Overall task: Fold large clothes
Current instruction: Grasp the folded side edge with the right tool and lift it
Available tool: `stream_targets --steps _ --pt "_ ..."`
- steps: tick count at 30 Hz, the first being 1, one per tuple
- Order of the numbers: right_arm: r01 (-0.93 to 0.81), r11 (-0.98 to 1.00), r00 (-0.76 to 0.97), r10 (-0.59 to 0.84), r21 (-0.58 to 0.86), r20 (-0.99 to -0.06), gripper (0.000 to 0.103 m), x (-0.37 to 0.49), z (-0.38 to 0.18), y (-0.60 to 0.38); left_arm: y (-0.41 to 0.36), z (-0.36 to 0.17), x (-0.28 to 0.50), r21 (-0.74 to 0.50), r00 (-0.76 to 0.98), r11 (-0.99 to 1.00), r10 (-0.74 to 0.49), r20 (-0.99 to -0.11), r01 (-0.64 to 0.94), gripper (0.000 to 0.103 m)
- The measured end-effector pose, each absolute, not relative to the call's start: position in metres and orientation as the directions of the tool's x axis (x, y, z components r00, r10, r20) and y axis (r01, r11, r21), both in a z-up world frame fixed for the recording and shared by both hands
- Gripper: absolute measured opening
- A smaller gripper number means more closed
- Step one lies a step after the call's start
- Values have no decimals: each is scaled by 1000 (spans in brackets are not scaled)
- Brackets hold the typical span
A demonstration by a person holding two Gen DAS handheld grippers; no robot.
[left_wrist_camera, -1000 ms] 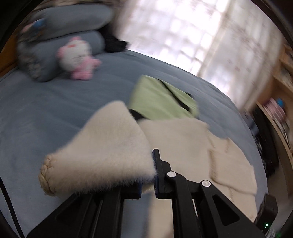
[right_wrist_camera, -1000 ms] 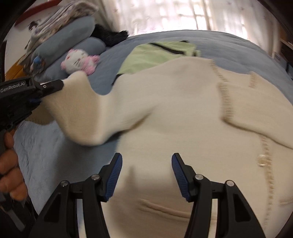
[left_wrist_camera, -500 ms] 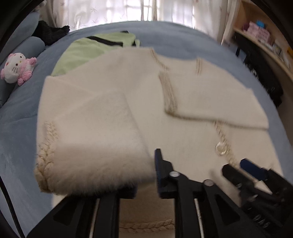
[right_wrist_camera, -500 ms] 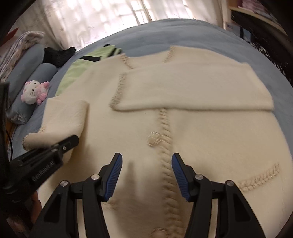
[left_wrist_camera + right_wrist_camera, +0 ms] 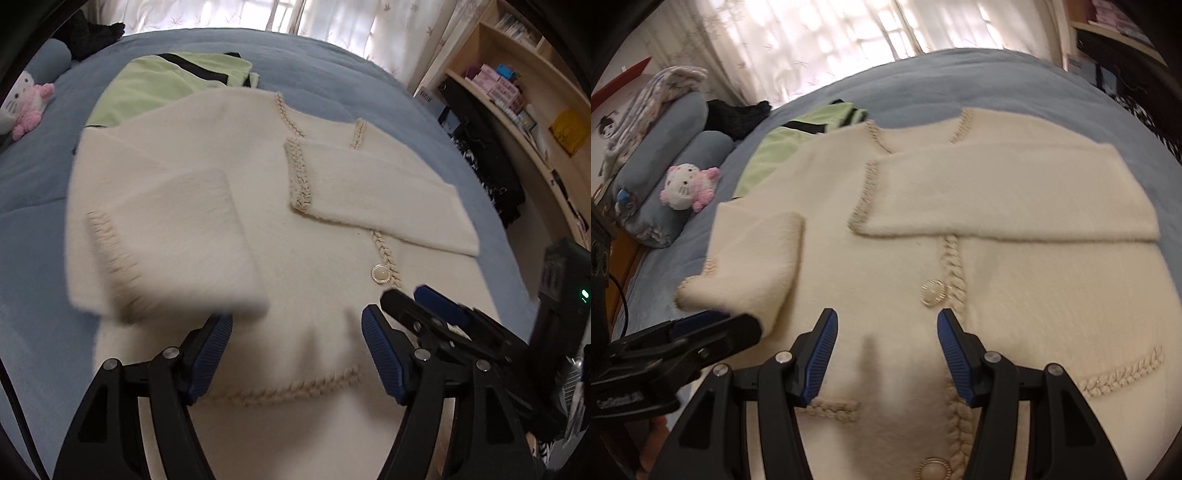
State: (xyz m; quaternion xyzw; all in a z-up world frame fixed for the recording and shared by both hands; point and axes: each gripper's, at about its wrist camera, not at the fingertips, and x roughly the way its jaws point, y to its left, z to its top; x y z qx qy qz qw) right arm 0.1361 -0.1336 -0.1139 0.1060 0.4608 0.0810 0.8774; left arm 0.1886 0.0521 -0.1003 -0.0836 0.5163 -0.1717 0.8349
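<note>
Cream cardigan (image 5: pixel 1015 280) spread flat on blue bed (image 5: pixel 332 70), both sleeves folded across its front, left gripper (image 5: pixel 297 354) and right gripper (image 5: pixel 884 356) spread wide, empty, above its hem

Cream cardigan (image 5: pixel 325 229): hem runs off the lower edge in both wrist views, behind the jaws. Left sleeve cuff (image 5: pixel 110 266), just ahead of the left gripper's (image 5: pixel 295 354) wide-apart jaws, is motion-blurred; whether it touches the cardigan body, cannot tell. Green garment (image 5: pixel 155 88), beyond the jaws, is partly covered by the cardigan shoulder. Right gripper (image 5: pixel 884 354): lower button (image 5: pixel 932 470) cut by frame edge. Shelf items (image 5: pixel 517 96), far right of the left jaws, too small to identify.
</note>
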Motion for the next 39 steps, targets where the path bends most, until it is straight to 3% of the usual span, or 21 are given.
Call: stream_targets --steps 11,17,26,28,33,39 --pt "-319 932 533 328 174 -780 56 141 -99 -55 143 -104 142 -250 497 968 -199 -845 -38 71" --pt "-564 824 534 310 -58 -787 57 125 -106 18 184 -123 143 -242 473 959 -145 -869 -150 71" --pt "-610 708 616 142 -356 -775 55 140 -134 67 184 -132 152 -230 477 963 -137 -868 -140 71" --pt "-618 713 600 153 -333 -786 10 149 -130 66 184 -131 154 -221 480 966 -130 -868 -137 71" --pt "-562 785 639 211 -261 -740 8 172 -82 44 184 -127 159 -230 498 963 -133 -857 -138 71" --pt "-382 924 673 280 2 -685 8 208 -35 -56 180 -128 162 -245 500 961 -150 -853 -129 71"
